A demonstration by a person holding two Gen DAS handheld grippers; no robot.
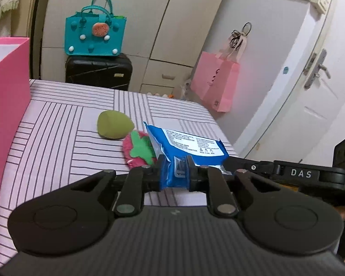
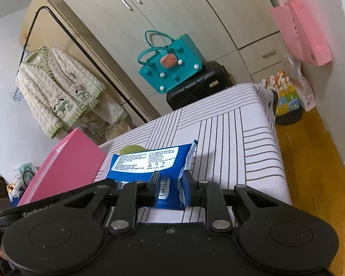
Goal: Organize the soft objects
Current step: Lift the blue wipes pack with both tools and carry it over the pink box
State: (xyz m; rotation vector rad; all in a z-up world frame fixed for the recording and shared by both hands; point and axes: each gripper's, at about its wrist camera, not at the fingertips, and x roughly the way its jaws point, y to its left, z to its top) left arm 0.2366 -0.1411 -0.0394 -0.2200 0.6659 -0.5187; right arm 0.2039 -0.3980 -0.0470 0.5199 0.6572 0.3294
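Both claws are clenched on the same blue wet-wipes pack (image 1: 186,145). The left claw (image 1: 174,174) pinches one short end of it, and the right claw (image 2: 171,189) pinches the near edge as seen in its own view. The pack appears lifted a little above the striped bed (image 1: 57,119), near its corner, though the height is hard to judge.

On the bed behind the pack lie a green makeup sponge (image 1: 113,125) and a pink strawberry plush (image 1: 138,149), just beside each other. The plush is partly hidden by the pack. An open pink box (image 1: 7,105) stands at the left.

I judge the step in hand is carrying the pack toward the pink box. The next move probably needs one claw to let go, or both to travel together leftward, so the soft pack does not twist or tear.
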